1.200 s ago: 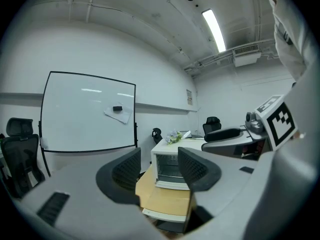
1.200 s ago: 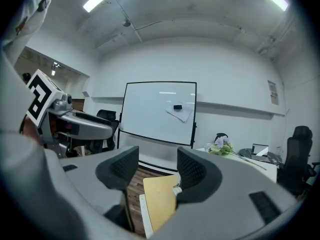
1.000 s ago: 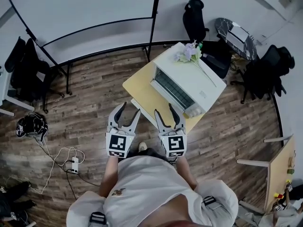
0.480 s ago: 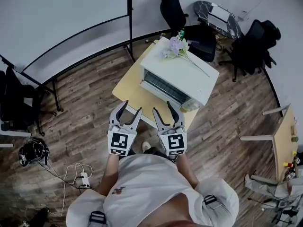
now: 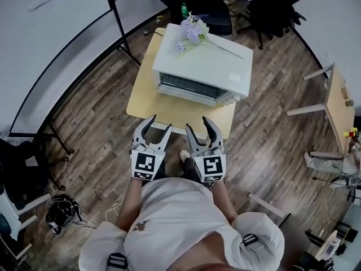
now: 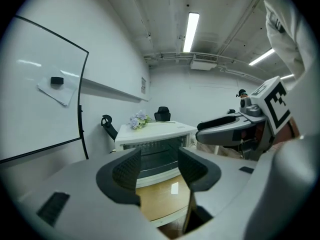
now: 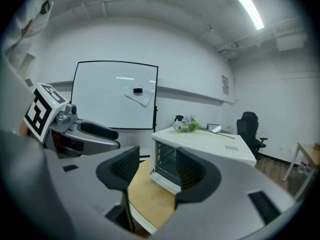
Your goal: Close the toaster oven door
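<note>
a person (image 5: 180, 224) stands w/ a gripper in each hand, held out side by side in front of the chest, both aimed at a small wooden table (image 5: 148, 103). the toaster oven (image 5: 208, 66) sits on that table, toward its far side, a white box w/ its front turned to the person. its door (image 5: 186, 95) looks dropped down & open: the dark inside w/ rack bars shows across the front, and a pale strip lies along the bottom edge, w/ bare tabletop in front of it. the left gripper (image 5: 158, 124) hangs just short of the table's near edge, jaws wide apart, nothing btwn them; thru the gap its own view shows only the oven front & tabletop beyond. the right gripper (image 5: 198, 126) is just beside it at abt the same height, also spread wide. its jaws have just been closing a little, yet the gap is big & empty, w/ the oven's open corner seen thru it. neither gripper touches oven, door or table; the oven is well apart from both. pale purple flowers (image 5: 190, 31) lie on top of the oven at its far left corner, one long stem running across the top to the right. a whiteboard (image 5: 51, 44) on a black frame stands to the left, black chairs (image 5: 271, 7) are behind the table, and a dark helmet (image 5: 61, 214) lies on the wood floor (image 5: 271, 145) back left of the person.
</note>
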`<state>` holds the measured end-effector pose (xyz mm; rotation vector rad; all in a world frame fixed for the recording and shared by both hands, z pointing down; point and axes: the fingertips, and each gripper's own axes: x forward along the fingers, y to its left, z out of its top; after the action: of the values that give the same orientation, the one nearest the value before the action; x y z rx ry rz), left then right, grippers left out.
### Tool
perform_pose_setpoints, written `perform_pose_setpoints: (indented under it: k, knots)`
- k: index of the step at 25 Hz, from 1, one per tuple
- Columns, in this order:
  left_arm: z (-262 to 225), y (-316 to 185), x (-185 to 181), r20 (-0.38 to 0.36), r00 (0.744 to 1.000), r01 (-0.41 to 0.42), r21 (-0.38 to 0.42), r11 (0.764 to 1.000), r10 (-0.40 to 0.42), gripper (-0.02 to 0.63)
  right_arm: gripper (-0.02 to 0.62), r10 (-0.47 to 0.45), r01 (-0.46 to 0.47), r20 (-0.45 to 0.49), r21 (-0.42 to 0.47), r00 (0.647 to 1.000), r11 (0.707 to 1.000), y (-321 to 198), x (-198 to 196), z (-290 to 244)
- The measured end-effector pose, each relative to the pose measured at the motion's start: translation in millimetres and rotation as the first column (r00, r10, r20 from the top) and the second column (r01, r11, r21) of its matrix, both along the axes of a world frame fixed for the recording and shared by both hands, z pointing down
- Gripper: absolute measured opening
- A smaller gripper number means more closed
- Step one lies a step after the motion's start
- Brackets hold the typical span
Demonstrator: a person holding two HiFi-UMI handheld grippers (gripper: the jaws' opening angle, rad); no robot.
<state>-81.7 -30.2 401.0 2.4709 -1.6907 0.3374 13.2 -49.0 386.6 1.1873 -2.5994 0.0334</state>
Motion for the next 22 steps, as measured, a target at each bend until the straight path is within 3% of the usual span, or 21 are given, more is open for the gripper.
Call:
perform_pose_setpoints:
  k: [4, 11, 17, 22]
  knots:
    - [21.4, 4.2, 12.1, 0.015, 0.994, -0.112, -0.037, 0.993, 0.112, 0.227, 0.23, 0.106, -0.107, -0.028, -0.043, 0.994, 0.993, 15.7, 15.4, 21.1]
    - [67.4, 4.5, 27.2, 0.023, 0.975, -0.217, -0.094, 0.972, 0.22, 0.224, 0.225, 0.164, -0.171, -0.082, -0.094, 0.983, 0.981, 29.7, 21.7, 64.6]
    - [105.8, 13.9, 32.7, 0.017, 0.966, -0.253, -0.149, 0.956, 0.258, 0.221, 0.225, 0.233, -0.25, -0.11, -0.184, 0.966, 0.951, 48.1, 42.6, 114.2]
    - [151.2, 25.3, 37.8, 0.019, 0.961, -0.265, -0.226, 0.937, 0.277, 0.218, 0.224, 0.233, -0.263, -0.14, -0.265, 0.962, 0.928, 58.4, 50.5, 159.3]
